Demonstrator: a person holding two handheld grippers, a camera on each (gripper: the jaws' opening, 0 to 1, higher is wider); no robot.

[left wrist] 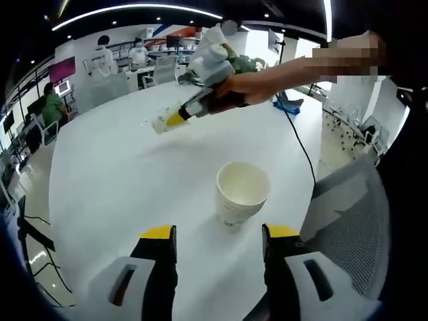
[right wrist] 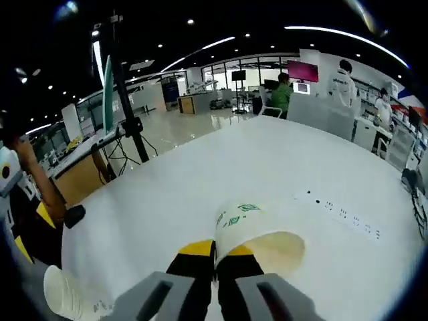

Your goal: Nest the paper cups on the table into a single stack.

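The jaws of the right gripper (right wrist: 215, 257) are pinched together on the rim of a paper cup (right wrist: 257, 237), which is held tilted with its mouth turned toward the camera and green print visible on its side. In the left gripper view the same right gripper (left wrist: 175, 118) is seen out over the middle of the white table (left wrist: 114, 180), gripped by a person's hand (left wrist: 234, 90), with the cup (left wrist: 160, 123) at its tip, close to the tabletop; whether it touches cannot be told. The jaws of the left gripper (left wrist: 219, 242) are spread apart and nothing is held between them. A second paper cup (left wrist: 239, 194) stands upright on the table just ahead of those parted jaws, mouth up and empty. In the right gripper view it (right wrist: 67, 294) is seen at the lower left, near the table's edge. A power strip (right wrist: 341, 214) lies on the table (right wrist: 200, 180) beyond the held cup. A mesh chair back (left wrist: 354, 214) is seen beside the table. Several people (right wrist: 281, 93) are seated or standing at desks in the background.
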